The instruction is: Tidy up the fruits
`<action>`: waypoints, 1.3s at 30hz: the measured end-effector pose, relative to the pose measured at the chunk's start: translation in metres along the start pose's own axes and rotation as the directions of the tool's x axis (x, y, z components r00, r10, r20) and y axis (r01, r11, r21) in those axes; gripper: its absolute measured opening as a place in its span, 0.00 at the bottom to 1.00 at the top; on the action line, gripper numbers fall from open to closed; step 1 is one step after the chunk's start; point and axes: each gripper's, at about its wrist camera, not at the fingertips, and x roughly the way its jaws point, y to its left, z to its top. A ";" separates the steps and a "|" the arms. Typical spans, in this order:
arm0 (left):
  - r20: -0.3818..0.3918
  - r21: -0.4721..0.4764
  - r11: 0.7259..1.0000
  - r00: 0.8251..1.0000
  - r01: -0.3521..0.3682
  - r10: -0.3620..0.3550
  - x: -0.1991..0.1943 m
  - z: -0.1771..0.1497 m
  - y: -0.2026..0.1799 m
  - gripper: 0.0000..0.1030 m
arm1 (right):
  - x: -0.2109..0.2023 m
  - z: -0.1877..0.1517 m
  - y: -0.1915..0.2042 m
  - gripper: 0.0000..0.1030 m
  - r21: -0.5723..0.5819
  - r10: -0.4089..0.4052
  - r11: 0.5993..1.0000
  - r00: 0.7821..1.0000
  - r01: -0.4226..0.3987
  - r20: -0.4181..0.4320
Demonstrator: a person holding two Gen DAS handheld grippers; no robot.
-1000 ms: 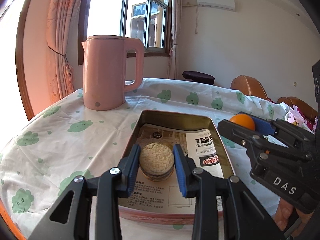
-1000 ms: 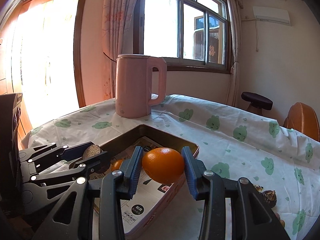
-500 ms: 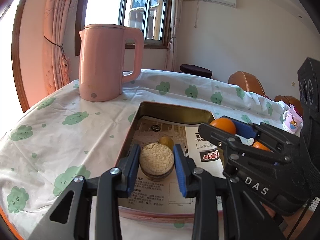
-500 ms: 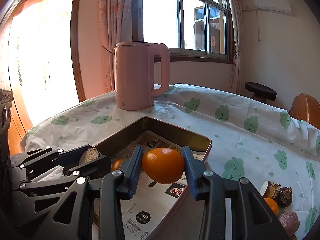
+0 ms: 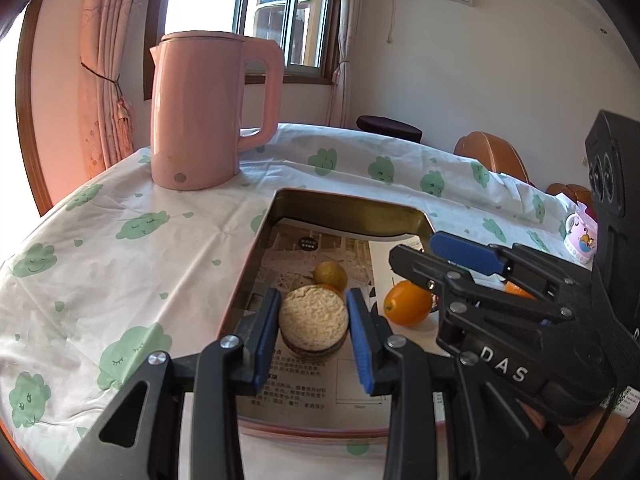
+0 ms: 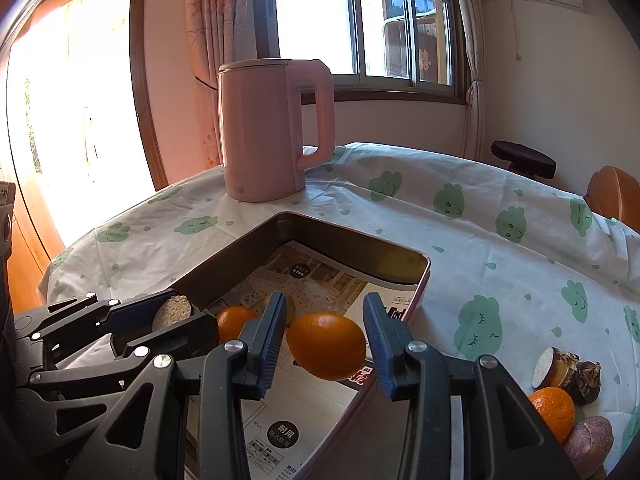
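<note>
1. The right tool has just opened. Half a second ago its blue pads pressed the orange on both sides; now there is a clear gap on each side, and the orange sits low between them over the paper lining of the tray. It looks set down, though its contact with the paper is hidden.
2. In the left view the same orange lies on the paper just right of the left tool, partly behind the right tool's body.
3. The left tool is unchanged in grip: its pads close on a round cut piece with a pale rough face. It has moved further in over the tray since a second ago. Whether the piece rests on the paper or hangs just above it, I cannot tell.
4. A small yellowish fruit lies in the tray just beyond the held piece.
5. Meaning for the task: one fruit appears delivered, and the cut piece is likely next to be let go.
6. More produce waits on the tabletop to the right: another orange, a cut dark piece and a purple one.
7. The pink kettle stands well behind the tray.
</note>
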 end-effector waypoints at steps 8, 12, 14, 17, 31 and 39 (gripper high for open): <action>0.003 0.005 1.000 1.000 -0.011 0.011 0.000 0.000 -0.001 0.34 | 0.000 0.000 0.000 0.41 -0.001 -0.006 1.000 1.000 0.006 0.002; 0.010 0.005 1.000 1.000 -0.015 0.015 -0.001 -0.001 -0.002 0.35 | -0.002 -0.001 0.002 0.42 -0.006 -0.028 1.000 1.000 0.028 0.012; 0.014 0.004 1.000 1.000 -0.017 0.016 -0.002 -0.001 -0.001 0.36 | -0.004 -0.001 0.000 0.49 0.002 -0.048 0.999 0.999 0.048 0.018; 0.019 0.005 1.000 1.000 -0.019 0.019 -0.003 -0.001 -0.001 0.39 | -0.006 -0.001 -0.003 0.53 0.019 -0.063 0.998 0.998 0.062 0.026; 0.052 0.011 0.999 0.998 -0.046 0.045 -0.009 0.000 -0.001 0.50 | -0.011 -0.001 -0.007 0.60 0.038 -0.102 0.994 0.994 0.100 0.049; 0.091 0.014 0.999 0.995 -0.041 0.040 -0.020 -0.002 -0.009 0.64 | -0.028 -0.009 -0.014 0.60 0.049 -0.112 0.993 0.991 0.108 0.074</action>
